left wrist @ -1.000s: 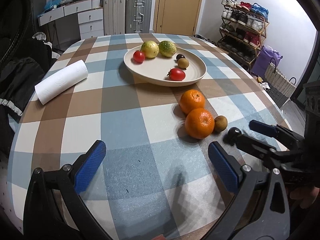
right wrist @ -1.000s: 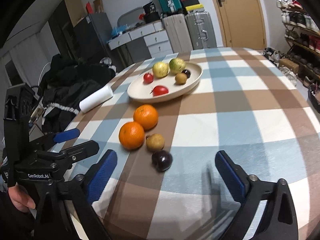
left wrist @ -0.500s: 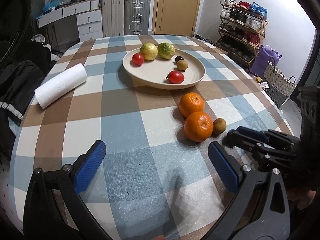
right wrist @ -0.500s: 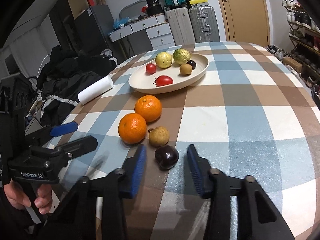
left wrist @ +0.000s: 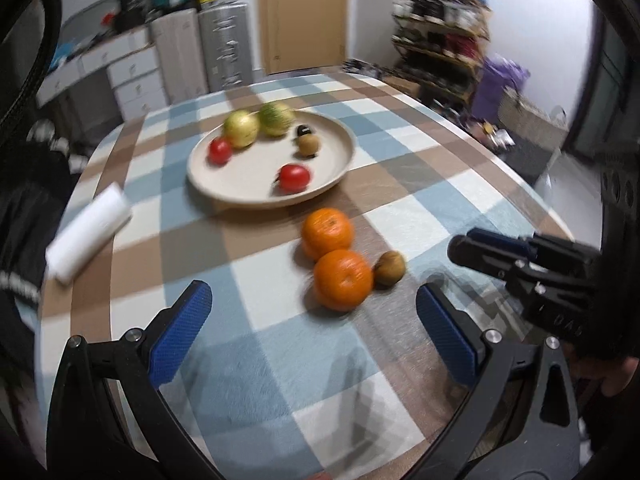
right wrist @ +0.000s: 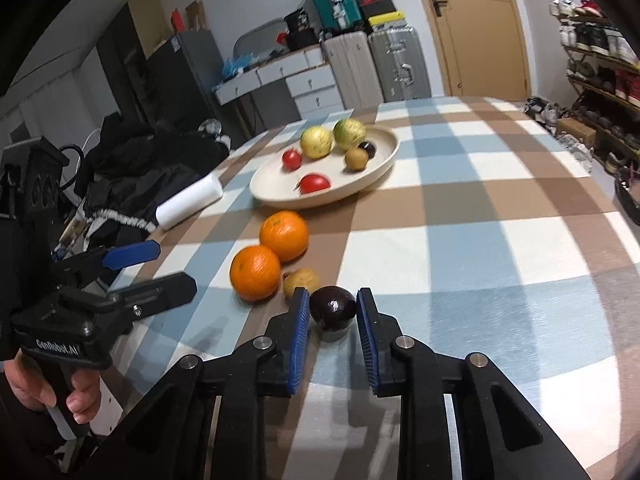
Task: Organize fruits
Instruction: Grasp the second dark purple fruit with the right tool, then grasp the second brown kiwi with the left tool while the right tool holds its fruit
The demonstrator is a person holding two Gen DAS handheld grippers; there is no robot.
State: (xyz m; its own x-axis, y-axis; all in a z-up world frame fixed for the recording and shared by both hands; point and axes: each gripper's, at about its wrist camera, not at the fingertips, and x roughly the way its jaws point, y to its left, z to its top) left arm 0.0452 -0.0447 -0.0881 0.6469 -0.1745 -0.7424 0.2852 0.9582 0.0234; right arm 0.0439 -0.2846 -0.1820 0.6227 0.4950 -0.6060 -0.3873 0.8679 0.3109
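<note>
Blue pads of the right gripper clamp a dark plum at six o'clock from the plate; the smooth round fruit could squirt free on lifting, while the left gripper hangs wide open, empty.

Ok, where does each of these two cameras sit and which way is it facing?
Left wrist: on the left gripper, facing across the table to the plate; open blue fingers below, right gripper at right.
Right wrist: on the right gripper, shut on the dark plum; left gripper and a hand at left.
Shared: plate, two oranges, brown fruit, paper roll.
</note>
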